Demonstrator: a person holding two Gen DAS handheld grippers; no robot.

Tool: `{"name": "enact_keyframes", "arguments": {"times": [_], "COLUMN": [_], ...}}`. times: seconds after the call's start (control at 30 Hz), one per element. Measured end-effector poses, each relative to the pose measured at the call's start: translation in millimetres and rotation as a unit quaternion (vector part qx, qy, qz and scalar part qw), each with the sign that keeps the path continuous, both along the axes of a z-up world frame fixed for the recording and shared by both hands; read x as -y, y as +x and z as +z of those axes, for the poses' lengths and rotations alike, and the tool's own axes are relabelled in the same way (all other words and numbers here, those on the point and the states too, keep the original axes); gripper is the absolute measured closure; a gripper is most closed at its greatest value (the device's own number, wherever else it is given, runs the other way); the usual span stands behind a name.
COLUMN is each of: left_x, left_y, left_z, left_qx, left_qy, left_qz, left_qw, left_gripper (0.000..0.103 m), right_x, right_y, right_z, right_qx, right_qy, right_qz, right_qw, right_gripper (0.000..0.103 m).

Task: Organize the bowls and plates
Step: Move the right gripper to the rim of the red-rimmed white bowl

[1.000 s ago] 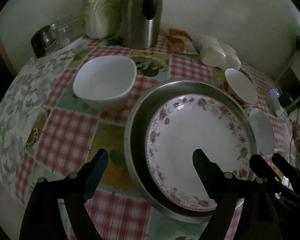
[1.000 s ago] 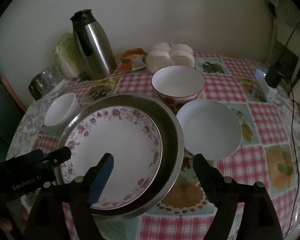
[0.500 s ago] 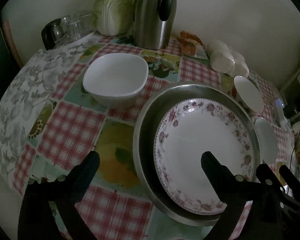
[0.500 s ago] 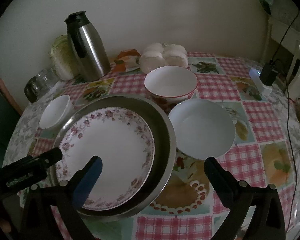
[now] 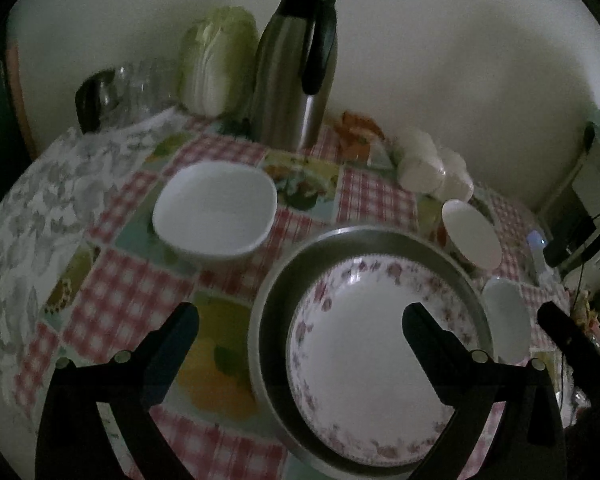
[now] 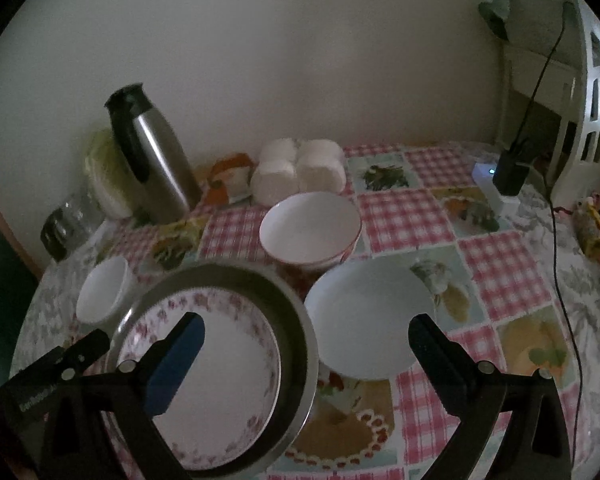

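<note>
A floral-rimmed plate (image 5: 364, 344) lies inside a large steel pan (image 5: 276, 304); both show in the right wrist view too, plate (image 6: 236, 368), pan (image 6: 300, 336). A white squarish bowl (image 5: 216, 208) sits left of the pan, also seen small (image 6: 100, 296). A red-rimmed bowl (image 6: 310, 232) and a white shallow bowl (image 6: 368, 316) stand right of the pan. My left gripper (image 5: 300, 328) is open and empty, above the pan's left rim. My right gripper (image 6: 306, 340) is open and empty, above the gap between pan and shallow bowl.
A steel thermos jug (image 5: 296, 72), a cabbage (image 5: 216, 60), glass jars (image 5: 120, 84) and wrapped white rolls (image 6: 300, 168) stand at the back by the wall. A charger with cable (image 6: 508, 168) and a white rack (image 6: 592, 112) are at the right.
Both grippers have pulled back and risen from the table, so the dishes look smaller and lower. Their jaws have opened wider. No dish has moved.
</note>
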State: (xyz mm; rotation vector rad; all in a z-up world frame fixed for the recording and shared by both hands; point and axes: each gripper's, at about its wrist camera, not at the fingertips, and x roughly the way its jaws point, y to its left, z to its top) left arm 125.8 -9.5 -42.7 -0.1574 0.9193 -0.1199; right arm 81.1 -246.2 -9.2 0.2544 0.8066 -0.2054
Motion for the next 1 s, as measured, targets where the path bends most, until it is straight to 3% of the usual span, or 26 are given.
{"name": "enact_keyframes", "arguments": {"times": [0.13,0.4,0.57,0.8,1.0], "left_x": [1.8,22.0,33.3,49.6,70.6], "left_y": [4.6,17.1,24.2,52.4,82.0], "left_z": [4.6,4.8,18.2,31.3,38.3], "left_qx": [0.010,-0.010,0.024,0.031,0.015], "left_qy": [-0.002,-0.037,-0.036,-0.011,-0.002], "left_qz": [-0.007,-0.062,-0.071,-0.077,-0.096], "left_qw": [0.9999,0.9973,0.9966,0.9965,0.9952], "left_gripper": [0.001,0.001,0.001,0.001,0.001], "right_x": [5.6,16.2,20.3,35.2,63.7], "right_y": [6.6,19.5,23.9,37.2,52.3], "right_z": [7.3,10.6,17.5,28.0,12.5], "right_qx": [0.005,0.004,0.025,0.062,0.042], "right_qy": [-0.020,0.009,0.010,0.002,0.036], "right_qz": [-0.006,0.013,0.014,0.004,-0.028], "right_qw": [1.000,1.000,1.000,0.998,0.998], "right_gripper": [0.000,0.000,0.000,0.000,0.000]}}
